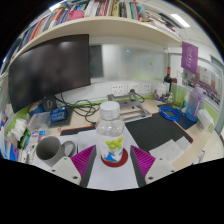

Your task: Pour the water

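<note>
A clear plastic bottle (111, 128) with a white cap and a green and blue label stands upright on a red round base (113, 164), on a white surface (112, 178). My gripper (112, 152) is open around it. The bottle stands between the two magenta pads (85, 158), with a narrow gap at either side. To the left of the left finger stands a grey mug (48, 151) with its handle turned towards the bottle.
A dark monitor (48, 70) stands at the back left of the desk, under a shelf of books (90, 12). A black mat (152, 130) lies to the right of the bottle, with a blue box (178, 115) beyond it. Cables and small items crowd the back.
</note>
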A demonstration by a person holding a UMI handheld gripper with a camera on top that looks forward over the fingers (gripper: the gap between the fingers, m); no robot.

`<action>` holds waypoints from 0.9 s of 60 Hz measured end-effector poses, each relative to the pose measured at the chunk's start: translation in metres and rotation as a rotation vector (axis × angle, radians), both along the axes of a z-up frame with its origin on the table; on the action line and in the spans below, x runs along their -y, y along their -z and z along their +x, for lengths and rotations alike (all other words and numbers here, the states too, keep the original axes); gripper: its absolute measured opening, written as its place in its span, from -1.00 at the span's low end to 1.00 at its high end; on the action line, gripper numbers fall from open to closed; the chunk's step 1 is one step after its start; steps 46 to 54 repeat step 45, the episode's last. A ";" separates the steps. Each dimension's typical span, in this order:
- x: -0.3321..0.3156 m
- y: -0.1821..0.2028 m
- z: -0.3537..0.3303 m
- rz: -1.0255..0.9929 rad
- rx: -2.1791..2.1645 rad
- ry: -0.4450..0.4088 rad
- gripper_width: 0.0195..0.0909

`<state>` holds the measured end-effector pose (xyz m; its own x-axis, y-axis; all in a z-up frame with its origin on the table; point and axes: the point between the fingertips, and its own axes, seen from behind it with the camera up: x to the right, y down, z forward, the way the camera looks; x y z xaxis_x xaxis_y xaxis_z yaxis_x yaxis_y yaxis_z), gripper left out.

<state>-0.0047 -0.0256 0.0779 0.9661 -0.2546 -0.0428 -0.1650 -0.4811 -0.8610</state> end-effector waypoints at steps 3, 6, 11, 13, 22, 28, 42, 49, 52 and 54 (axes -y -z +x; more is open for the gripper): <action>0.017 -0.003 -0.002 -0.025 -0.003 0.004 0.34; 0.034 -0.009 -0.005 -0.049 -0.010 0.008 0.34; 0.057 -0.022 -0.011 -0.083 -0.044 0.009 0.34; 0.064 -0.029 -0.011 -0.092 -0.050 0.013 0.34; 0.084 -0.063 -0.020 -0.106 -0.033 -0.006 0.35; 0.091 -0.079 -0.029 -0.106 -0.013 -0.032 0.34; 0.102 -0.102 -0.035 -0.094 -0.012 -0.034 0.35; 0.103 -0.104 -0.035 -0.090 -0.006 -0.033 0.34; 0.103 -0.104 -0.035 -0.090 -0.006 -0.033 0.34; 0.103 -0.104 -0.035 -0.090 -0.006 -0.033 0.34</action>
